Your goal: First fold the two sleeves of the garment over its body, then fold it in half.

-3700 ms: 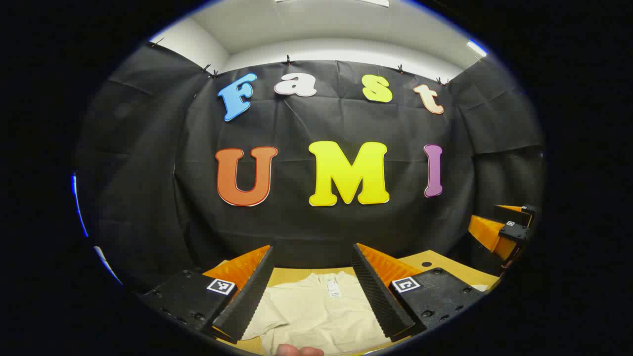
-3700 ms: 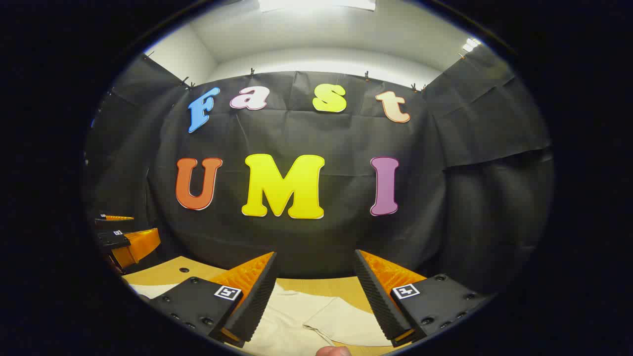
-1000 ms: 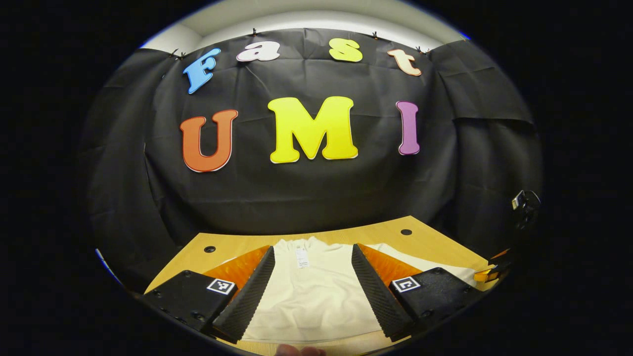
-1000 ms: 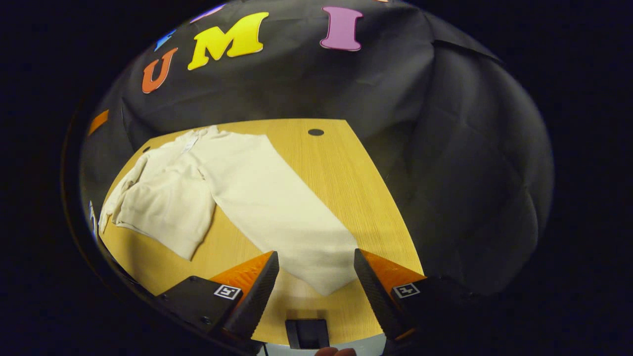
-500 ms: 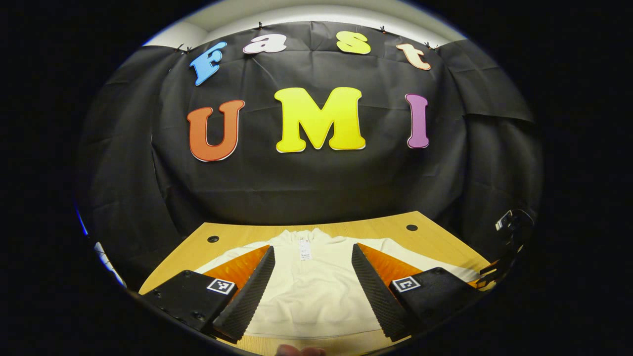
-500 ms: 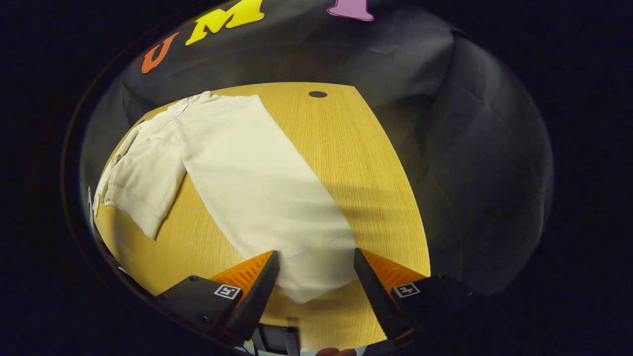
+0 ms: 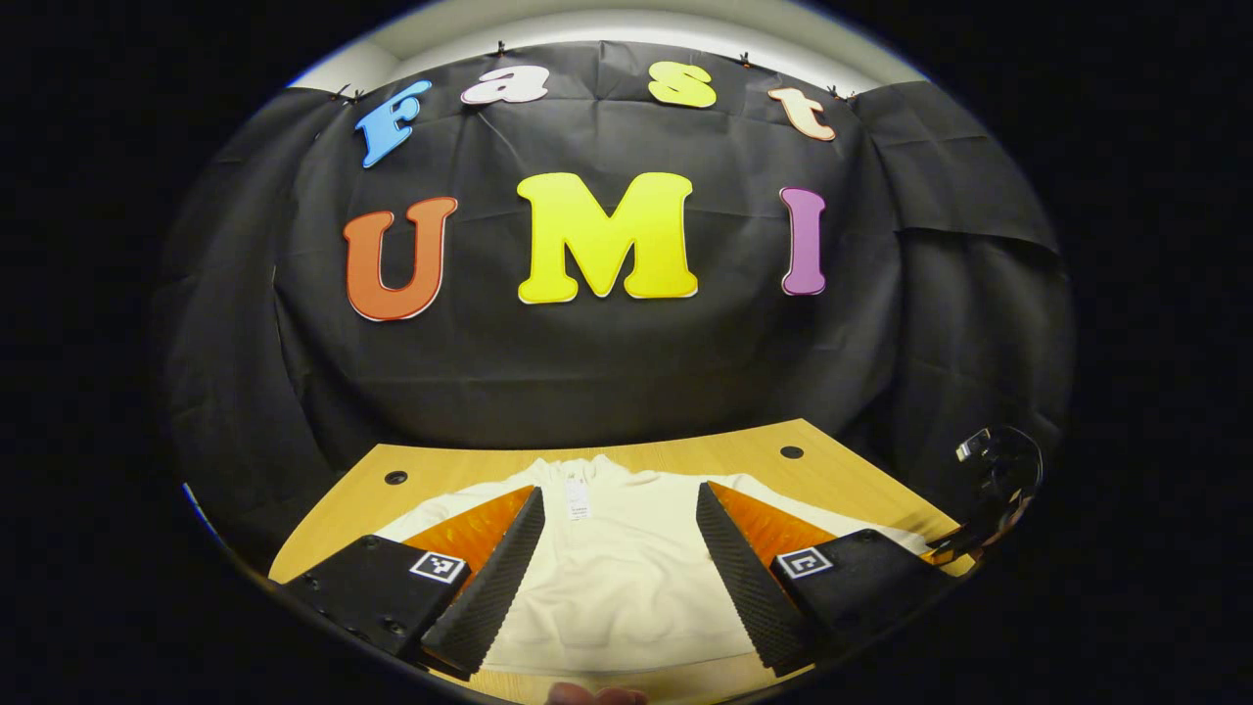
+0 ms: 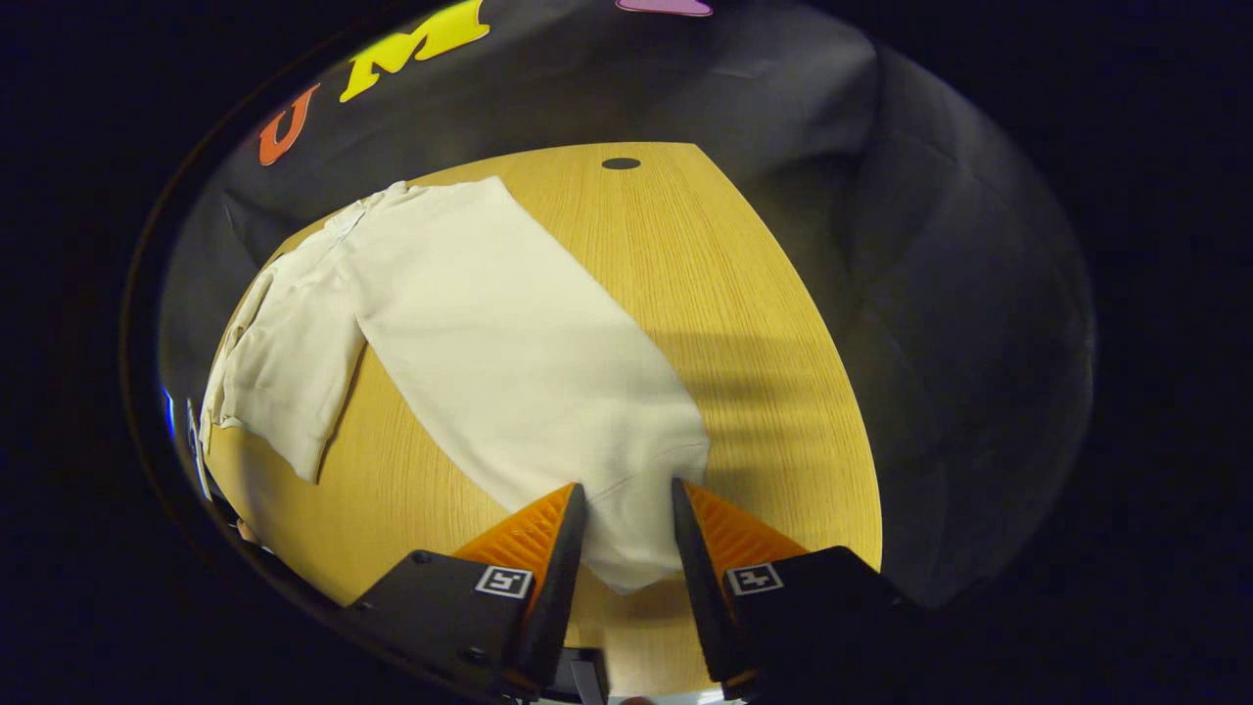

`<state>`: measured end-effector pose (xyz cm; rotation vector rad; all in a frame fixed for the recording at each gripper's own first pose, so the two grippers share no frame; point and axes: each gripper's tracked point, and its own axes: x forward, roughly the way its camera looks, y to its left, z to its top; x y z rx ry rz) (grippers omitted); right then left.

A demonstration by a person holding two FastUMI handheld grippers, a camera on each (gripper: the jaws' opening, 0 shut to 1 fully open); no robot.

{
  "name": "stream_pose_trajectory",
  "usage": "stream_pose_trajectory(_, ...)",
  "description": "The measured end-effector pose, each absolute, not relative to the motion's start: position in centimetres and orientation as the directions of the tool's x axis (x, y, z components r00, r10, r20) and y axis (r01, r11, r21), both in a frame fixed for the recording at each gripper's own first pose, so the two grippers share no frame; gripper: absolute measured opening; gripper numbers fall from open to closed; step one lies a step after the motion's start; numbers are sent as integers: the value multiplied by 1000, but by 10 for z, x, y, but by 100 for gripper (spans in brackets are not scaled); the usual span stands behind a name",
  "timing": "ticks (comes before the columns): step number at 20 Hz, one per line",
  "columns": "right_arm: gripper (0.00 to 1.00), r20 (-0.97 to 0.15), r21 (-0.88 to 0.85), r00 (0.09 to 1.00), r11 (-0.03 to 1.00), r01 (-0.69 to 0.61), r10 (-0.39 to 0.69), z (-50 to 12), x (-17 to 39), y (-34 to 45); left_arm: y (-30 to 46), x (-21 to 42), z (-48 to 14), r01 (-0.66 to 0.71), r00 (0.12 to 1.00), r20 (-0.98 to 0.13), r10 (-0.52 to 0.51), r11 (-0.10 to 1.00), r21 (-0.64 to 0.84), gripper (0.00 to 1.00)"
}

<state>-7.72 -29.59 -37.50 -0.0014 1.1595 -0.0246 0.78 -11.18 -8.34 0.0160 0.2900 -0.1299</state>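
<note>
A: Where does the cream-coloured long-sleeved knit garment (image 8: 509,333) stand in the task?

B: It lies flat on the pale wooden table (image 8: 744,323), collar toward the black cloth wall. Both sleeves look spread outward, so neither sleeve fold appears done, and the fold in half is left as well.

A: Which sleeve is being worked on?

B: The long right sleeve (image 8: 597,460), judging by the right gripper view. It runs from the shoulder down to a cuff that ends between the fingers of the right gripper (image 8: 624,524). Its orange-and-black fingers are partly drawn in, narrower than a full spread, with the cuff lying in the gap. Whether they press the cloth yet cannot be told; a slot of fabric shows between them, so the pinch looks unfinished.

A: And the other hand?

B: The left gripper (image 7: 619,563) hangs above the body of the garment with its ribbed fingers spread wide and holding nothing. In the left gripper view the white neck label (image 7: 578,499) sits between them, farther off, and the hem lies just below the fingertips.

A: So how far along is it?

B: At the very start, by this reading. The first sleeve grasp is being set up. Left to do: carry that sleeve over the body, do the same with the left sleeve (image 8: 284,392), which lies off to the far side, then halve the garment.
</note>
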Motion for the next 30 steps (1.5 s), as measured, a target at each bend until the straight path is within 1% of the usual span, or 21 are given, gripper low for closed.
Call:
stream_pose_trajectory(1,54,-916,-11,400,1000,22,-19,-374,-77,-297,-110,9,-82,134,950,-284,-128,991,-1,99)
stream_pose_trajectory(2,55,-913,-1,408,1000,25,-11,-374,-75,-295,-108,9,-81,135,951,-282,-130,991,-1,99)
stream_pose_trajectory(4,21,-916,4,402,999,52,-17,-376,-74,-295,-102,9,-82,137,950,-285,-130,991,4,99)
stream_pose_trajectory(6,21,-925,-17,378,998,55,-37,-375,-74,-295,-96,9,-81,136,951,-281,-130,991,2,99)
stream_pose_trajectory(7,11,-928,-27,370,998,53,-45,-375,-72,-296,-95,8,-81,135,951,-280,-129,991,4,99)
stream_pose_trajectory(8,11,-925,-32,377,998,57,-51,-380,-69,-297,-92,8,-80,133,953,-277,-127,991,5,99)
stream_pose_trajectory(9,7,-924,-32,377,997,72,-57,-368,-69,-294,-88,8,-79,129,954,-275,-122,992,8,99)
stream_pose_trajectory(10,2,-919,-32,390,996,79,-60,-364,-67,-292,-84,9,-80,127,954,-276,-119,992,11,99)
stream_pose_trajectory(11,0,-912,-34,405,996,82,-65,-358,-66,-290,-80,9,-81,123,954,-275,-115,992,11,99)
stream_pose_trajectory(12,1,-905,-32,420,996,87,-66,-351,-63,-287,-77,9,-82,119,954,-278,-112,993,11,99)
stream_pose_trajectory(15,1,-882,-25,465,994,110,-73,-324,-52,-283,-63,9,-87,106,954,-282,-98,994,15,99)
stream_pose_trajectory(19,1,-836,-25,543,995,101,-76,-271,-18,-270,-43,8,-90,97,956,-279,-86,995,24,99)
stream_pose_trajectory(21,0,-804,-38,591,997,64,-69,-239,8,-255,-32,8,-91,89,958,-275,-78,996,25,99)
stream_pose_trajectory(22,1,-787,-42,614,998,44,-60,-224,21,-245,-27,7,-92,85,959,-275,-76,996,23,99)
stream_pose_trajectory(25,1,-742,-64,670,997,-30,-27,-181,57,-209,-9,3,-99,67,959,-278,-58,998,21,99)
stream_pose_trajectory(26,0,-727,-78,686,995,-56,-18,-168,69,-197,-3,2,-100,60,959,-277,-51,998,22,99)
stream_pose_trajectory(30,1,-681,-118,730,976,-185,56,-122,119,-136,27,-5,-106,23,960,-281,-14,999,27,99)
